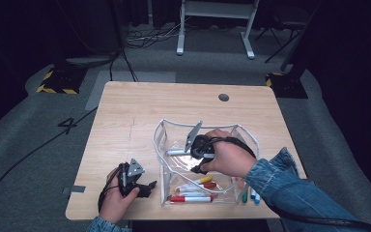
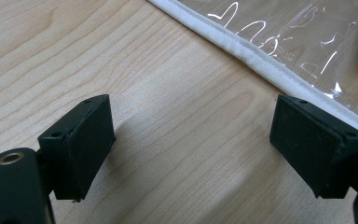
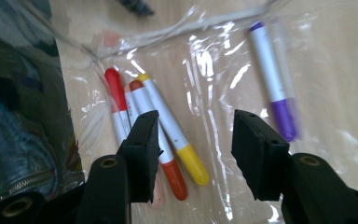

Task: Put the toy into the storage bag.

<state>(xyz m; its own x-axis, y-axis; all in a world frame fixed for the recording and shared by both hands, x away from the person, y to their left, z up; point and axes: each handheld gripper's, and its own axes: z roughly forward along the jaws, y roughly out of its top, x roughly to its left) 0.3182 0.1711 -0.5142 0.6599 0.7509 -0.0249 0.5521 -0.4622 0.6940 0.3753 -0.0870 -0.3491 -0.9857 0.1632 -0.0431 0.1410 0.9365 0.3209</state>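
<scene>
Reaching into the clear plastic pouch with white trim (image 1: 160,140), your right gripper (image 3: 193,140) is hovering half open and empty over the yellow-capped white marker (image 3: 172,130). Your left gripper (image 2: 191,144) is resting wide open, holding nothing, on the light wooden table (image 1: 125,111) just beside the pouch's edge.

A clear pouch (image 1: 174,145) edged in white lies on a pale wood-grain desk (image 1: 125,111), with red (image 3: 114,88), yellow (image 3: 193,163) and purple-capped (image 3: 283,116) white markers inside; black jaws, a blue denim sleeve (image 1: 290,188), yellow-and-black striped floor blocks (image 1: 58,87)
</scene>
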